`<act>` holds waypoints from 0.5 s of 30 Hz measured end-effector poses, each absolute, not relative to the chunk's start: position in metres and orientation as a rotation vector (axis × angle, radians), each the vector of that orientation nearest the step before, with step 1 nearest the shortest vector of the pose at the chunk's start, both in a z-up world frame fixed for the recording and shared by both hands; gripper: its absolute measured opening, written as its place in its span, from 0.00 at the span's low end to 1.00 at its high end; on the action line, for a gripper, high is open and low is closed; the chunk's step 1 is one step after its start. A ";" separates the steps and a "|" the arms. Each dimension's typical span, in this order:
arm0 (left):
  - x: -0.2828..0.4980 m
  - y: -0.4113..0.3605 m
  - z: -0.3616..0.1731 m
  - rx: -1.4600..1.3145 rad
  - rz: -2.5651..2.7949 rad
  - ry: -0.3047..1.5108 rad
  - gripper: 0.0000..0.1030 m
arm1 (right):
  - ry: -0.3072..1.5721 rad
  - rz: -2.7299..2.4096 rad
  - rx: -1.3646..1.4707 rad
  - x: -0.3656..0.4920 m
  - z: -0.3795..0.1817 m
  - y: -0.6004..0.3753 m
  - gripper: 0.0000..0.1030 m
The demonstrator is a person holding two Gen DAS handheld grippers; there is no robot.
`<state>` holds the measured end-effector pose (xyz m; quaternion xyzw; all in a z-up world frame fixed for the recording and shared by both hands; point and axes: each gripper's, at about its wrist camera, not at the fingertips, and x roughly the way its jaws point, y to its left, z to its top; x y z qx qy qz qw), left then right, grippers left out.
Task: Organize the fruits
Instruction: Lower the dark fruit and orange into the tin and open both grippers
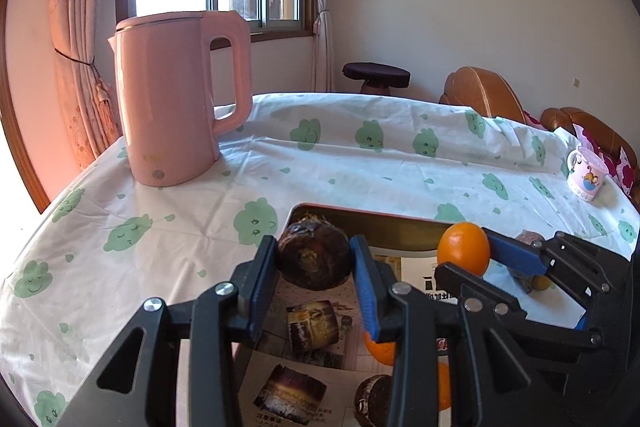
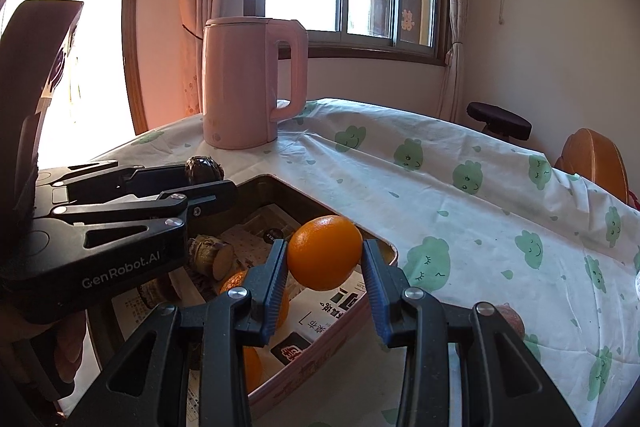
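My left gripper (image 1: 314,259) is shut on a dark brown taro root (image 1: 314,255) and holds it above the pink metal tray (image 1: 360,217). My right gripper (image 2: 324,259) is shut on an orange (image 2: 324,253) above the same tray (image 2: 394,253), at its right side. In the left wrist view the right gripper (image 1: 466,255) and its orange (image 1: 463,247) show to the right. In the right wrist view the left gripper (image 2: 208,179) with the taro (image 2: 204,169) shows at left. The tray is lined with newspaper and holds oranges (image 2: 240,281) and a cut taro (image 2: 212,255).
A pink electric kettle (image 1: 176,103) stands at the far left of the cloud-patterned tablecloth (image 1: 360,155). A small printed mug (image 1: 586,173) stands at the far right edge. A reddish-brown tuber (image 2: 514,319) lies on the cloth right of the tray. Chairs and a stool stand behind the table.
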<state>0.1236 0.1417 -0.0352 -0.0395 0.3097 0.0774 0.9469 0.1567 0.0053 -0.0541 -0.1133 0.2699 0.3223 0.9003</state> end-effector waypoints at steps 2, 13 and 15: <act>0.127 0.144 -0.037 -0.084 0.160 0.643 0.38 | 0.569 0.665 -0.238 0.159 -0.057 0.007 0.38; 0.135 0.139 -0.042 -0.034 0.161 0.707 0.38 | 0.611 0.649 -0.232 0.167 -0.061 0.009 0.38; 0.137 0.137 -0.043 -0.020 0.157 0.718 0.38 | 0.618 0.647 -0.229 0.168 -0.062 0.008 0.38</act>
